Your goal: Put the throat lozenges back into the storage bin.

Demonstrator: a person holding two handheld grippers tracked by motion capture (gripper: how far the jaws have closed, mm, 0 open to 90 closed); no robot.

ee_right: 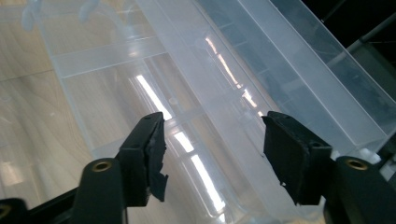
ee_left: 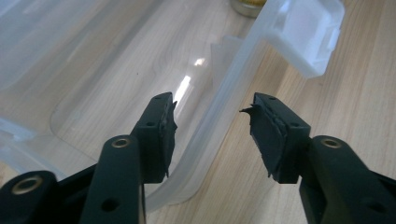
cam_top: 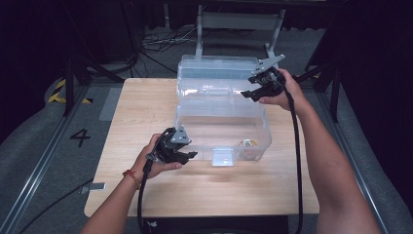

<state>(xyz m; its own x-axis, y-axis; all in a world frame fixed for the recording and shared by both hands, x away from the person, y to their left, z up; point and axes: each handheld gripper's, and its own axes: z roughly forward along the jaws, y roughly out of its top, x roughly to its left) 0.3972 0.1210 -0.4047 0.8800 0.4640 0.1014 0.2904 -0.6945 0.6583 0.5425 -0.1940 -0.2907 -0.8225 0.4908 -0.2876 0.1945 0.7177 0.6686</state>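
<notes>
Clear bin [cam_top: 221,127] rim sits between left tool [ee_left: 212,135] pads, untouched; right tool [ee_right: 212,154] spread, straddling its lid edge.

So, the count: one clear plastic storage box [cam_top: 221,129] with its one clear lid [cam_top: 216,68] flipped up behind it, one white latch [cam_top: 223,157] on the box's front wall, and one small gold-topped round jar [cam_top: 248,143] inside the box, all on one light wooden table [cam_top: 146,97].
</notes>
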